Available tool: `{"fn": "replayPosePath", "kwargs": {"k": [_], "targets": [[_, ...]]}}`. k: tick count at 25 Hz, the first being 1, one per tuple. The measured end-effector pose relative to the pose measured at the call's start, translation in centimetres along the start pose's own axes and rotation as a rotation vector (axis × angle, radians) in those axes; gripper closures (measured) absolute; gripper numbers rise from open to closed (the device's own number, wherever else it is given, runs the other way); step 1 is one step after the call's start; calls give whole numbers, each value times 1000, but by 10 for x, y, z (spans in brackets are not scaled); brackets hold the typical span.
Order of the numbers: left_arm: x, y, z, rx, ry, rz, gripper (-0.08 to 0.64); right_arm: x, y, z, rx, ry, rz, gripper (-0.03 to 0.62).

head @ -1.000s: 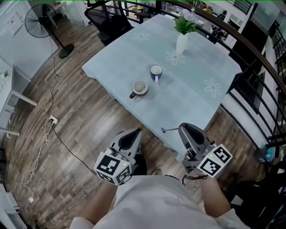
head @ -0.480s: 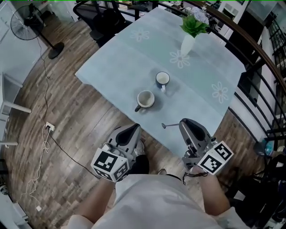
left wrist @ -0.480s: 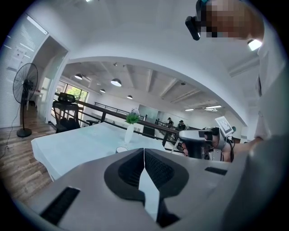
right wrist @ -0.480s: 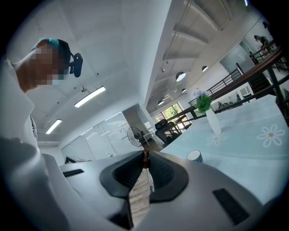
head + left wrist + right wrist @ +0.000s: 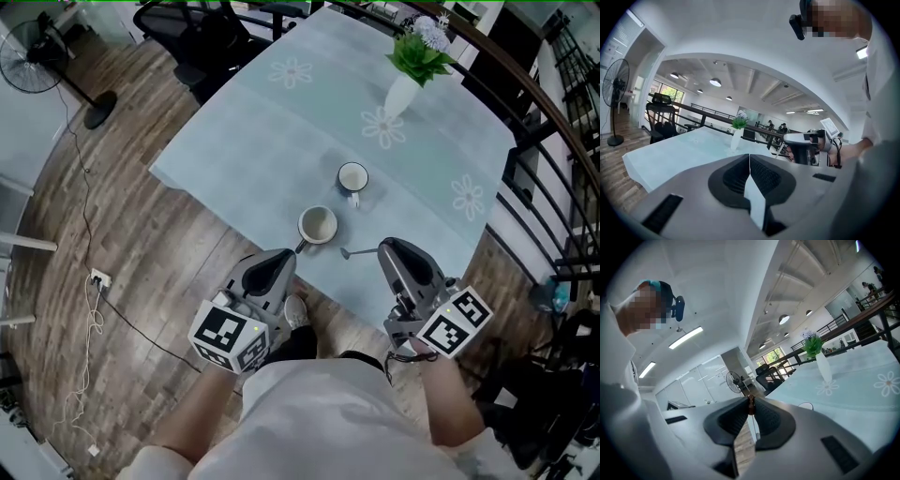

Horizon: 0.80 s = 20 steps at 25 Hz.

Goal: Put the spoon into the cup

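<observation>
Spoon [image 5: 348, 252] seems light, stiff, slippery; my right claw [image 5: 386, 247] pinches its handle end, cup [image 5: 318, 226] at ten o'clock. Left claw [image 5: 281, 259] closed, empty.

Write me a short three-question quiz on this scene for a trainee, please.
1. True or false: the left gripper holds the spoon.
2. How many cups stand on the table? A) one B) two C) three
3. Fill in: beyond the cups, the white vase holds a green ____.

Key
1. False: the right gripper is shut on the spoon, and the left gripper is shut and empty.
2. B
3. plant
</observation>
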<state>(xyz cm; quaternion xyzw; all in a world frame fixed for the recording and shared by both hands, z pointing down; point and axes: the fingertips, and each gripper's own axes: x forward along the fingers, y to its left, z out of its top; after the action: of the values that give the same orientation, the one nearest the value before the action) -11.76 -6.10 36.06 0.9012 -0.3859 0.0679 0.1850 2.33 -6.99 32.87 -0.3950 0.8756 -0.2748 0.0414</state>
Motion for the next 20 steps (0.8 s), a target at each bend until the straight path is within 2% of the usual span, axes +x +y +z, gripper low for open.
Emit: {"fn": "replayPosePath", "kwargs": {"k": [11,20], "targets": [[9,43,4,-16,12,-20,538,45,-12,11,-36,8,-29,537],[37,51,5,-8,44,-27,538,70,-48,33,-74,7,-26,538]]}}
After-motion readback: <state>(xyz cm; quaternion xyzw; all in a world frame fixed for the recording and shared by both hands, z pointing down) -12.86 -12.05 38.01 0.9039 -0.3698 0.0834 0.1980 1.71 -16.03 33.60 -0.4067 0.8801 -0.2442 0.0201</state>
